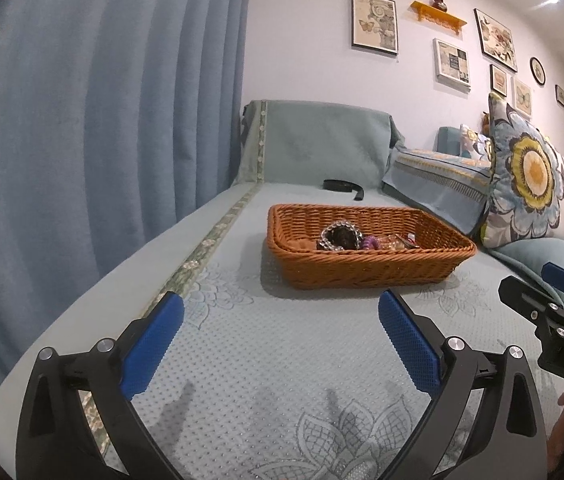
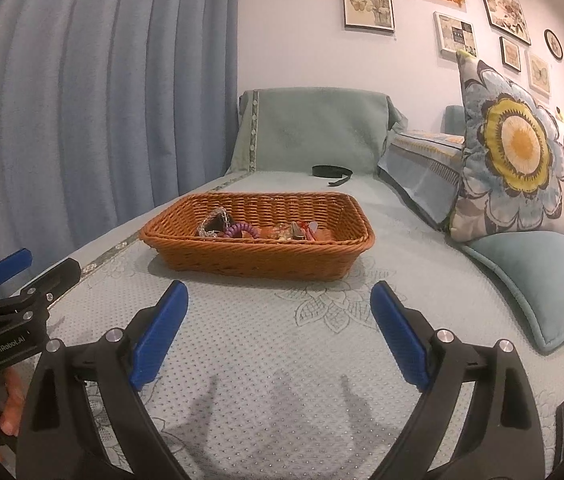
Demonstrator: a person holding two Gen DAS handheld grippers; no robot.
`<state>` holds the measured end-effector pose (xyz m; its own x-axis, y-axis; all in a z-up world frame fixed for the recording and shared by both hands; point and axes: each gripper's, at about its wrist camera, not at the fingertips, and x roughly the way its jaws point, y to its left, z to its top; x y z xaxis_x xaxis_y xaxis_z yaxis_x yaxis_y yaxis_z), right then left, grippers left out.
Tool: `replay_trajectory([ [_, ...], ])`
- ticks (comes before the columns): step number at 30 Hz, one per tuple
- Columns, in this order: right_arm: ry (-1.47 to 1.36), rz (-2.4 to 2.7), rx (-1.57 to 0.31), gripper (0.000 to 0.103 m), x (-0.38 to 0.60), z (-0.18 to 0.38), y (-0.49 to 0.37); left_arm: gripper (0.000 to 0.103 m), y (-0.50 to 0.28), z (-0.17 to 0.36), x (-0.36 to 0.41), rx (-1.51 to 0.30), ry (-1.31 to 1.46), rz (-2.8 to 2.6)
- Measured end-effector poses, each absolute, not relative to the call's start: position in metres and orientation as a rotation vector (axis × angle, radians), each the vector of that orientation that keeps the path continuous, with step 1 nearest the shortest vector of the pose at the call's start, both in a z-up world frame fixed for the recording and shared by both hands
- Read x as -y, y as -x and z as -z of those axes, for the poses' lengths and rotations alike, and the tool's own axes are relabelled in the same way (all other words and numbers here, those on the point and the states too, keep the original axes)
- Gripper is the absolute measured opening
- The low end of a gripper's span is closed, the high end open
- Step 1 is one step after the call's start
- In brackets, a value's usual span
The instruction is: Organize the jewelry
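Note:
A brown wicker basket point(image 1: 366, 266) sits on the pale blue sofa cover; it also shows in the right wrist view point(image 2: 258, 256). Inside lie a clear beaded bracelet point(image 1: 338, 236) point(image 2: 214, 222), a purple coil hair tie point(image 1: 371, 243) point(image 2: 240, 230) and several small amber and red pieces point(image 1: 400, 242) point(image 2: 302, 232). My left gripper point(image 1: 280, 312) is open and empty, held short of the basket. My right gripper point(image 2: 280, 302) is open and empty, also short of the basket. Each gripper shows at the edge of the other's view, the right one point(image 1: 554, 300) and the left one point(image 2: 22, 276).
A black band point(image 1: 342, 186) point(image 2: 332, 172) lies on the seat behind the basket. A flowered cushion point(image 1: 530, 176) point(image 2: 518, 152) and a plain blue cushion point(image 2: 542, 280) stand to the right. A blue curtain point(image 1: 102, 100) hangs on the left. The sofa's backrest point(image 1: 322, 140) rises behind.

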<state>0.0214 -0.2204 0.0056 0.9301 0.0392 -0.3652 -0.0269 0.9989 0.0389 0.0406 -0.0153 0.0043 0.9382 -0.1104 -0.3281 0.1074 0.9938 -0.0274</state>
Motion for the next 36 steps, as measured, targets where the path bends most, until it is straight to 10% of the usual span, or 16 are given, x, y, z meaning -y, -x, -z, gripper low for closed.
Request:
replay_trajectory([
  [36,-0.049,-0.034,-0.396,0.093,0.2267,-0.0037,-0.0249,0.095,-0.0453,-0.0050,0.0130,-0.353,0.010,0.096],
])
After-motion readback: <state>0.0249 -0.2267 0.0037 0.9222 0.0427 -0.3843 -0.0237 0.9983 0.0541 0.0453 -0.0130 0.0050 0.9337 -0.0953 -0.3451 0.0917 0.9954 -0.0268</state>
